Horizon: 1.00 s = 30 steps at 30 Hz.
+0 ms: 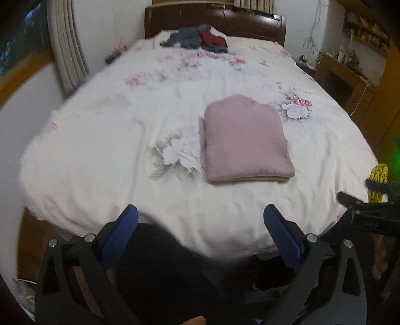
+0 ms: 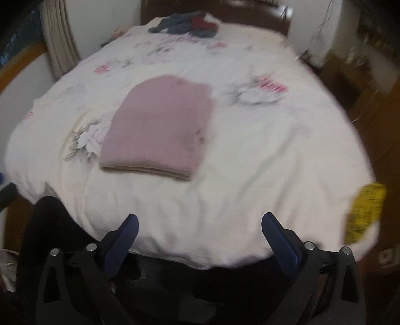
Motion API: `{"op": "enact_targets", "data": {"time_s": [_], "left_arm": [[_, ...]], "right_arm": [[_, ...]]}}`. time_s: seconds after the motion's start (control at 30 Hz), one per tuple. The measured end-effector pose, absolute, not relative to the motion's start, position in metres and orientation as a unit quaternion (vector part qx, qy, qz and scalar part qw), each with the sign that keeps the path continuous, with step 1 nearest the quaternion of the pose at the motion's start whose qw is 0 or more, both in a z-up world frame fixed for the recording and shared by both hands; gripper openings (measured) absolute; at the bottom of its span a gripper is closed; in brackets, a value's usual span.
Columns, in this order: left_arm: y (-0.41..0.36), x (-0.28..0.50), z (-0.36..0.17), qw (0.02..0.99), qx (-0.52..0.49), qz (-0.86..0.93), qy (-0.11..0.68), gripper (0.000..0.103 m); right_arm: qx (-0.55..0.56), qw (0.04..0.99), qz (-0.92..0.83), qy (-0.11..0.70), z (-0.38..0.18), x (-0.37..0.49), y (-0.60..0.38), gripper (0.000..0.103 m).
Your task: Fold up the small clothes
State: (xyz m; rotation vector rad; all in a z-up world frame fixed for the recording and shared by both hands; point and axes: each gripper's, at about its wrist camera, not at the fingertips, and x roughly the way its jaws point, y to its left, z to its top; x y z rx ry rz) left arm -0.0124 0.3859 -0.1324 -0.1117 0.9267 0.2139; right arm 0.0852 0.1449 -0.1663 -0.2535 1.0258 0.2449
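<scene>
A: Where is the folded piece?

B: The pink sweater [image 1: 246,140] lies folded into a neat rectangle on the bed [image 1: 125,125], a little right of the middle of the left wrist frame. In the right wrist frame the same sweater [image 2: 160,127] sits left of centre. Its folded edge faces the bottom of both frames, and a paler layer shows along that edge.

A: And the tongs?

B: The left gripper [image 1: 200,222] fills the bottom of its frame with both blue fingers [image 1: 125,230] spread wide, nothing between them. The right gripper [image 2: 200,230] is the same: blue fingers [image 2: 280,240] far apart, empty. Both hang over the near edge of the bed, well apart from the sweater.

A: Anything else on the bed?

B: A heap of clothes [image 1: 197,38], grey, dark blue and red, lies unfolded at the top centre of the left frame, just below the dark wooden headboard [image 1: 262,25]. The right frame shows the same heap [image 2: 185,23] at its top centre. The sheet is white with pink and grey flowers.

A: What is that yellow thing?

B: At the right edge of the left frame there is a yellow and black cloth [image 1: 378,181], beside the tip of the other gripper. In the right frame it appears at the lower right [image 2: 365,212], too blurred to say what it is.

A: And the room?

B: A curtain [image 1: 66,50] hangs at the upper left, and wooden shelves [image 1: 362,32] stand at the upper right.
</scene>
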Motion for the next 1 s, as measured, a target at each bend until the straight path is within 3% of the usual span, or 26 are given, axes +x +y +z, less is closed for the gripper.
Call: {"op": "enact_targets", "data": {"time_s": [0.17, 0.47, 1.0], "left_arm": [[0.361, -0.035, -0.083, 0.886, -0.004, 0.076, 0.457, 0.1], [0.356, -0.061, -0.028, 0.896, -0.035, 0.086, 0.434, 0.1], [0.359, -0.059, -0.037, 0.887, -0.059, 0.084, 0.451, 0.1]], "right_arm": [[-0.098, 0.88, 0.14, 0.444, -0.102, 0.051, 0.139, 0.099], [-0.101, 0.891, 0.146, 0.419, -0.028, 0.018, 0.137, 0.099], [-0.107, 0.894, 0.143, 0.411, -0.022, 0.013, 0.148, 0.099]]}}
